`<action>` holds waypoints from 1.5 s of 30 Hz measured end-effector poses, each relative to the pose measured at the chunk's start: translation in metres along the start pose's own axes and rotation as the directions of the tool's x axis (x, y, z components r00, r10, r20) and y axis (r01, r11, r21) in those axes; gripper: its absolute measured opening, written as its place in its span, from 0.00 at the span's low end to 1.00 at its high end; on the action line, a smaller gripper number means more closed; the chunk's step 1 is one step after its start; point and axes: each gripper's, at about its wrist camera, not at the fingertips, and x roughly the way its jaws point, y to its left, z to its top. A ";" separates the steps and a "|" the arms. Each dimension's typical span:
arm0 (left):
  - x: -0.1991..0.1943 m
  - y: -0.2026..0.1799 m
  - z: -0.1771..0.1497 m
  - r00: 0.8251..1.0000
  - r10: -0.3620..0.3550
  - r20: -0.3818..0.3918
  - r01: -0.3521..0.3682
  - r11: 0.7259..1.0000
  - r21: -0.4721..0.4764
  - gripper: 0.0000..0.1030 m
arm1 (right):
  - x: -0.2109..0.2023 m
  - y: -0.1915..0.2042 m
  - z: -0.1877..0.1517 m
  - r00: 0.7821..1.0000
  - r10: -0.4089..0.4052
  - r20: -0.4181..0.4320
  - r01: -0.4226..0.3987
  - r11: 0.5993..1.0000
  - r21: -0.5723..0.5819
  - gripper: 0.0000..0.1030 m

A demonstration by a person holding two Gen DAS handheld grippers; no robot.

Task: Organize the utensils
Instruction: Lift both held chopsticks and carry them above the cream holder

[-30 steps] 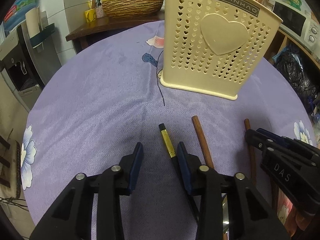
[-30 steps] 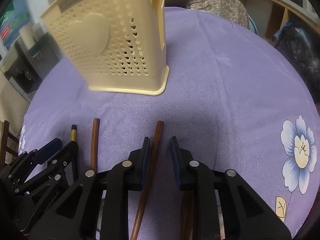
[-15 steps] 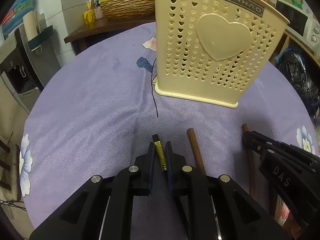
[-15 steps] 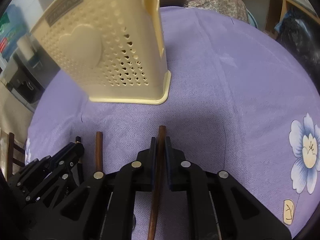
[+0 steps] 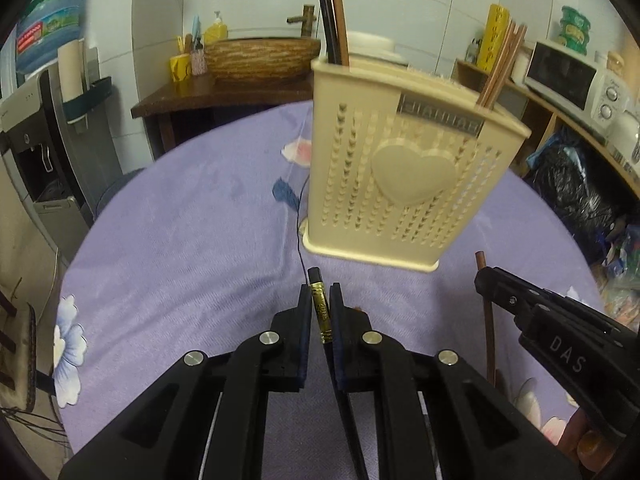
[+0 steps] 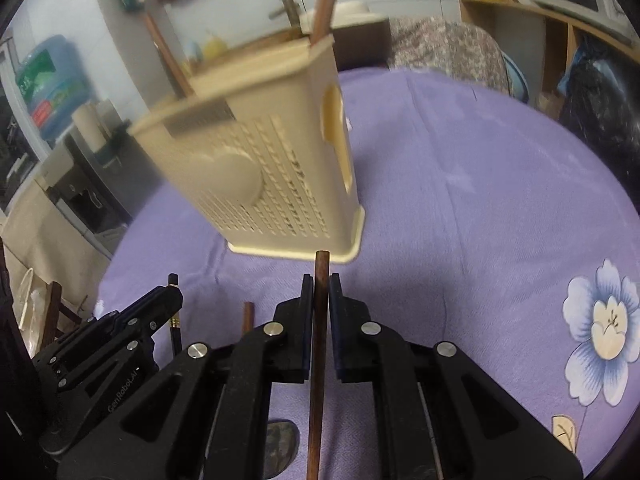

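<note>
Left wrist view: left gripper (image 5: 321, 304), matte black plastic with silver screws, fingers (image 5: 305, 312) pressed closed on a slim black chopstick (image 5: 320, 312) with a glossy gold band near its tip; tip poking just past the fingertips, lifted above the tabletop (image 5: 180, 240). Tabletop round, covered in a soft lilac cloth with a fine woven ripple and printed flowers. Ahead, standing upright on the cloth, a cream plastic utensil holder (image 5: 404, 184): boxy, walls pierced by columns of tiny heart-shaped holes, a smooth raised heart at the centre of its front. Inside it, dark and reddish-brown sticks (image 5: 334, 12) rising from the left corner, thinner wooden ones (image 5: 502, 68) leaning from the right. At right, right gripper (image 5: 482, 276) seen from the side with a brown wooden chopstick (image 5: 489, 332) running along it.

Right wrist view: right gripper (image 6: 321, 300) fingers (image 6: 335, 304) clamped shut on that round, dark brown wooden chopstick (image 6: 317, 360), its flat-cut end reaching just beyond the fingertips. Same holder (image 6: 272, 168) blurred straight ahead, an oval handle cutout in its side wall. At lower left, left gripper (image 6: 168, 300) with its black chopstick (image 6: 174, 320), and the end of another brown stick (image 6: 248, 316) between the two grippers, support unclear.
</note>
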 end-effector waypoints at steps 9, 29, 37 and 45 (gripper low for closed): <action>-0.065 -0.001 0.031 0.984 -0.034 0.174 0.033 0.999 0.009 0.08 | -0.079 0.009 0.026 0.978 0.064 0.198 -0.054 0.997 -0.055 0.08; -0.110 0.004 0.047 0.955 -0.037 0.294 0.033 0.999 0.019 0.08 | -0.149 0.011 0.050 0.947 0.086 0.310 -0.044 0.989 -0.138 0.08; -0.124 0.010 0.061 0.949 -0.053 0.311 0.050 0.999 0.018 0.08 | -0.154 0.015 0.062 0.952 0.109 0.287 -0.062 0.984 -0.166 0.08; -0.167 0.007 0.114 0.924 -0.117 0.365 0.110 0.993 0.039 0.08 | -0.188 0.033 0.107 0.945 0.161 0.285 -0.101 0.972 -0.213 0.08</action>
